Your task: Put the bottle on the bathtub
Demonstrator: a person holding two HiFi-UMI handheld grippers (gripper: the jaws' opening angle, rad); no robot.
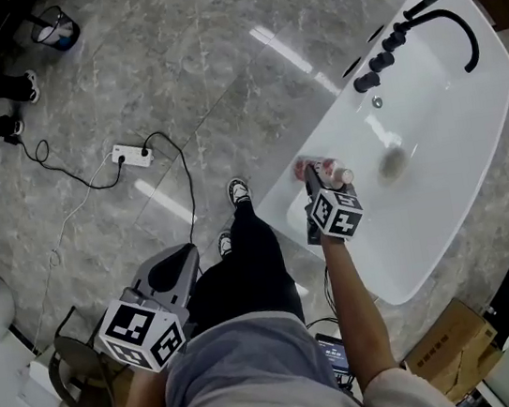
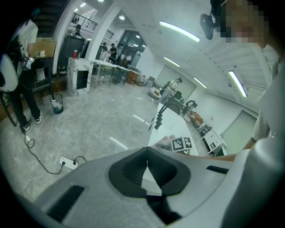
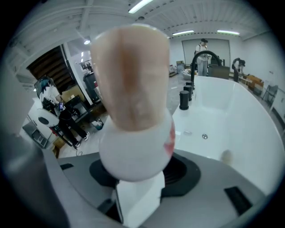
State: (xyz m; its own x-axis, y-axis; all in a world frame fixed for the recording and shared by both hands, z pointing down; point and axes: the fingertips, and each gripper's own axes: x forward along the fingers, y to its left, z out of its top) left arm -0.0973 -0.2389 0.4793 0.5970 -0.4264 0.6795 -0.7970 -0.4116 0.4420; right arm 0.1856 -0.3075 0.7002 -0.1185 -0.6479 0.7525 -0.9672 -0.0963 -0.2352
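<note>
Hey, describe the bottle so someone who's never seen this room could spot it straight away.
Find the big white bathtub on the grey floor. Over its rim nearest the person, the right claw is shut on the bottle. It is small, white with a peach top and red print, unlike the black faucet and knobs at the far end.

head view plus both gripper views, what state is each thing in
right gripper: shut on the bottle
left gripper: shut, empty
bottle: held at the rim of the bathtub
bathtub: no water in it
faucet: not running
power strip: black cable plugged in
</note>
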